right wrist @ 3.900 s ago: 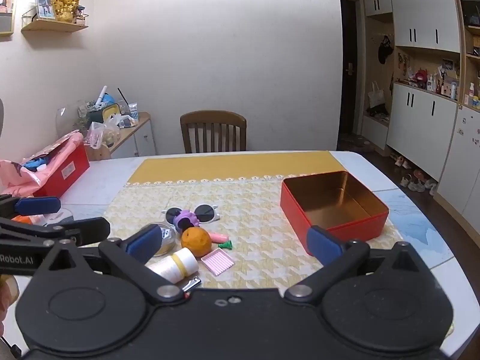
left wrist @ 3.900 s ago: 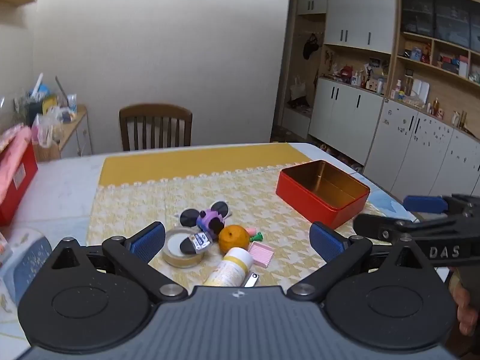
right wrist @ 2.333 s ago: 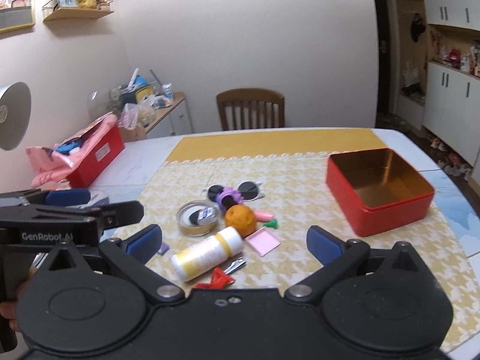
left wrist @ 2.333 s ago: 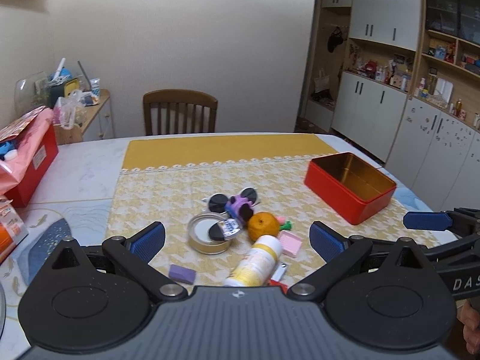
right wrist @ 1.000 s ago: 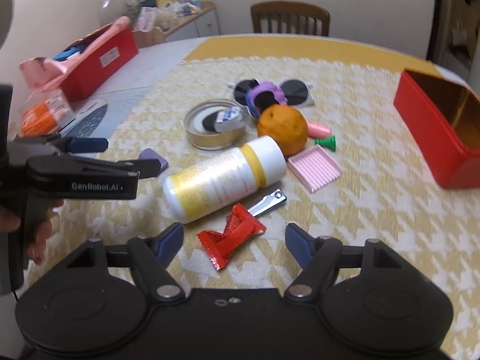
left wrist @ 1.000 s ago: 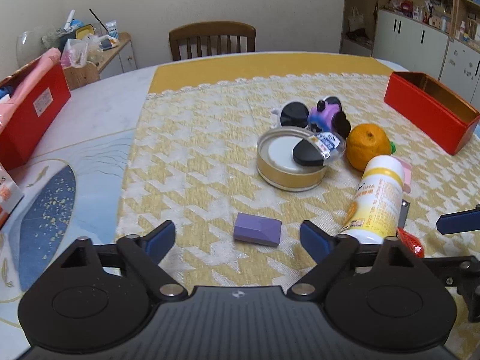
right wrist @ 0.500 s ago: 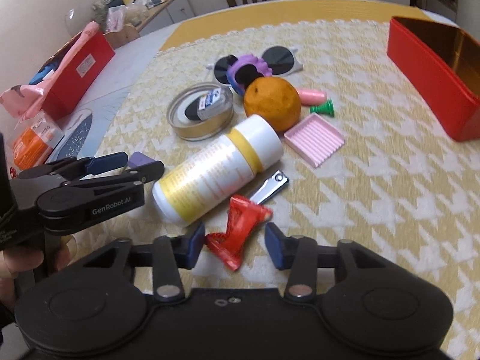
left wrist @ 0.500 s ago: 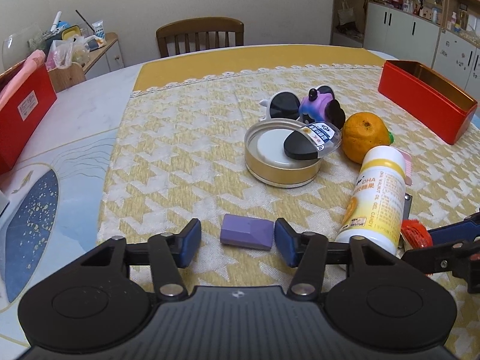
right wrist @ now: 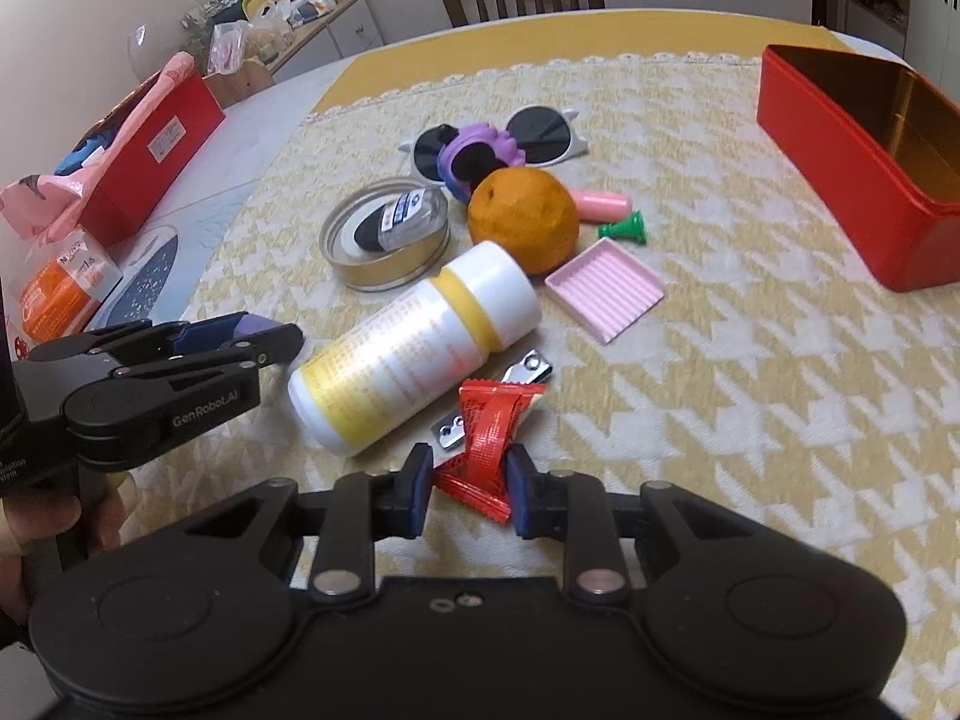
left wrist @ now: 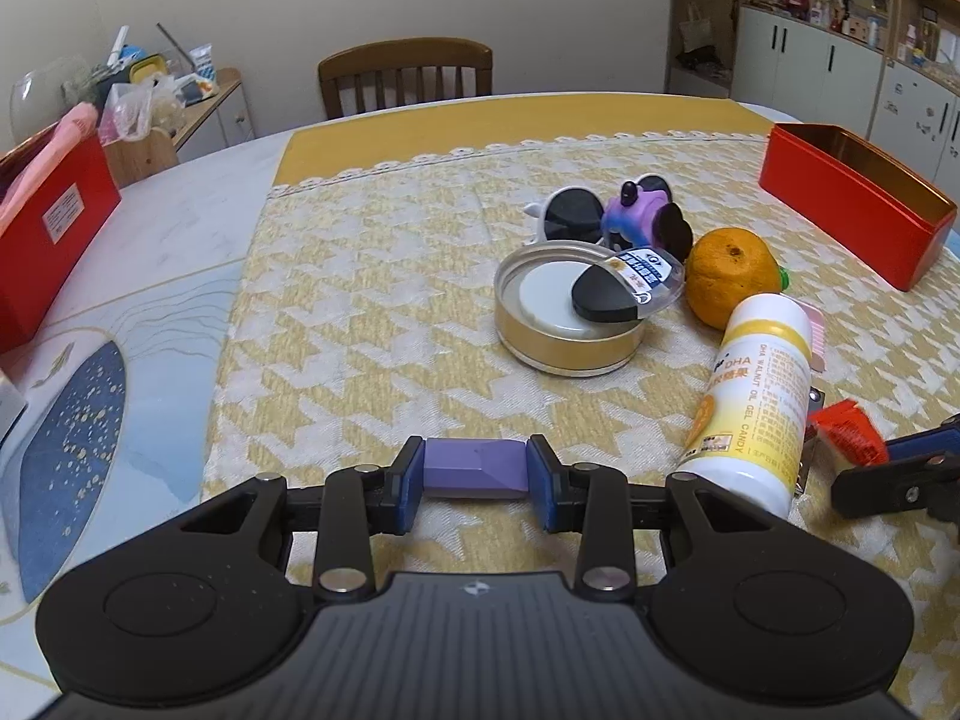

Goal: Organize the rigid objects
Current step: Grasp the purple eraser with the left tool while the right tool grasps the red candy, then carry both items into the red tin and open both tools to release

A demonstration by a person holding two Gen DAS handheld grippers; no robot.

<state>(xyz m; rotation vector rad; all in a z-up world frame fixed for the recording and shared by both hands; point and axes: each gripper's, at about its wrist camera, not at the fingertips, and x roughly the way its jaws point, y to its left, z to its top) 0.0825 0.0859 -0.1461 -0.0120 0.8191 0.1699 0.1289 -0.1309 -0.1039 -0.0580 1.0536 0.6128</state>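
Gripping the purple block [left wrist: 476,469] end to end, left claw [left wrist: 476,477] is clenched on it low at the near edge of the houndstooth cloth [left wrist: 372,324] on the bench [left wrist: 156,276]. Right claw [right wrist: 468,486] is closing on the red candy wrapper [right wrist: 489,438], blue pads against its twisted middle, just beside the nail clipper [right wrist: 510,387] and the toppled white-and-yellow bottle [right wrist: 414,348]. Farther out: gold tin lid [right wrist: 384,234], orange [right wrist: 523,221], pink ridged tray [right wrist: 605,289], sunglasses [right wrist: 540,131], open red tin box [right wrist: 852,180] well apart at right.
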